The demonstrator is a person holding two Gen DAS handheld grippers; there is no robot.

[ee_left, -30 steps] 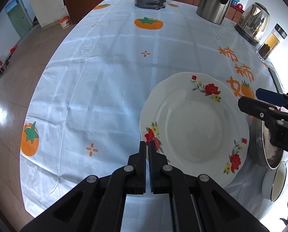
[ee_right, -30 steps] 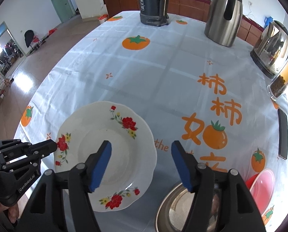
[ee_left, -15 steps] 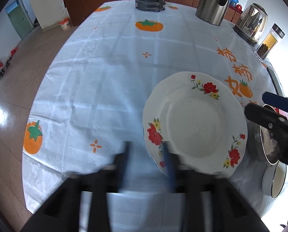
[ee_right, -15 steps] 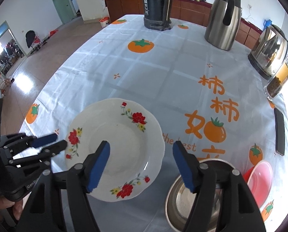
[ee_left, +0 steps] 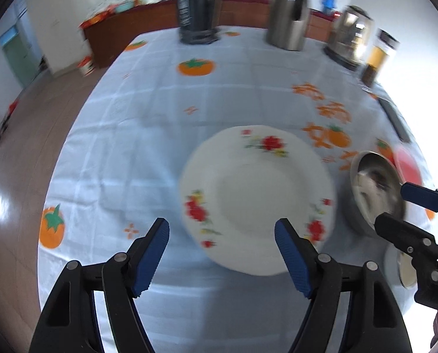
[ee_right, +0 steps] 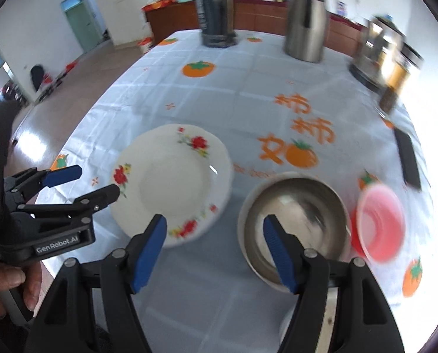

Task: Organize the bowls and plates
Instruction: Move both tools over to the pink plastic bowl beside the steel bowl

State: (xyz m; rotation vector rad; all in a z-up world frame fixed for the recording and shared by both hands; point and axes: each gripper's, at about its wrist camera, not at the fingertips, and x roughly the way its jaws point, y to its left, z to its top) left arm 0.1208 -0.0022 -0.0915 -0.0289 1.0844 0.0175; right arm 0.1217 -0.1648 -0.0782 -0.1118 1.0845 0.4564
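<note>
Your left tool is opening wide over the near rim of the flowered plate, its pads clear of it, and your right tool stands half open and empty, above the desk between that plate and the steel bowl. The plate lies flat near the desk's front edge, the steel bowl just right of it, the pink bowl touching the steel one; beyond them the cloth runs bare to the flasks and kettle at the far edge

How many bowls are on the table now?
3: a steel bowl beside the flowered plate, a pink bowl on its other side, a white-rimmed one nearer, mostly hidden.
</note>
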